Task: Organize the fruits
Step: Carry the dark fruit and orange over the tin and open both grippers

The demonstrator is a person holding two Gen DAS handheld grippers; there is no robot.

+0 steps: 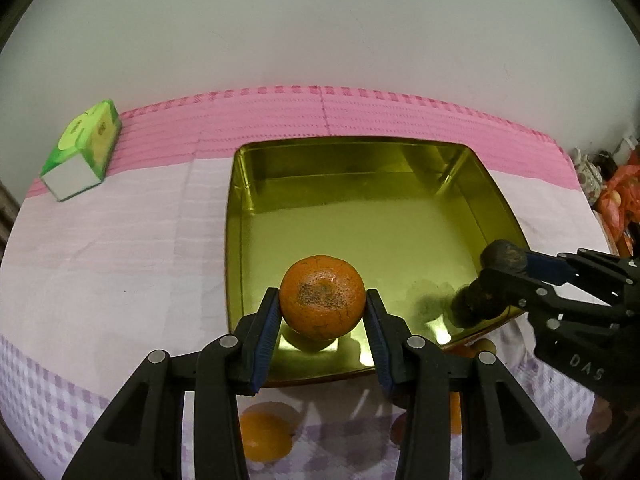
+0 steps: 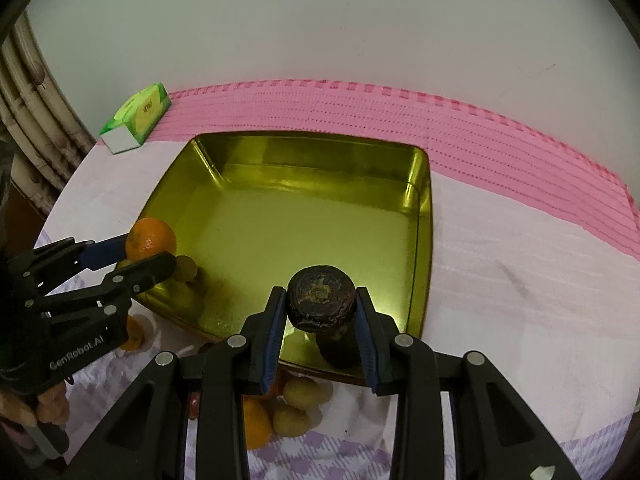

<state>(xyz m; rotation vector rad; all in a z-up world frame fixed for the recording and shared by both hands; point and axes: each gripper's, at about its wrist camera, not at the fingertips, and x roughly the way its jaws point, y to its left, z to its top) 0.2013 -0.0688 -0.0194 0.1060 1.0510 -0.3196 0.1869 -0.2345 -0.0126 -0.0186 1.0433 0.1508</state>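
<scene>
A square gold metal tray (image 1: 248,184) lies on the table; it also shows in the right wrist view (image 2: 420,184). My left gripper (image 1: 322,312) is shut on an orange (image 1: 322,298) and holds it just above the tray's near left edge; it shows too in the right wrist view (image 2: 150,240). My right gripper (image 2: 321,308) is shut on a dark wrinkled fruit (image 2: 321,298) above the tray's near right part. In the left wrist view this fruit (image 1: 500,258) and the right gripper (image 1: 486,280) are at the tray's right edge.
A green tissue box (image 1: 82,150) stands at the back left on the pink cloth (image 1: 360,112). Loose oranges (image 1: 266,436) and small yellow fruits (image 2: 302,394) lie on the checked cloth in front of the tray. Clutter (image 1: 612,196) sits beyond the table's right edge.
</scene>
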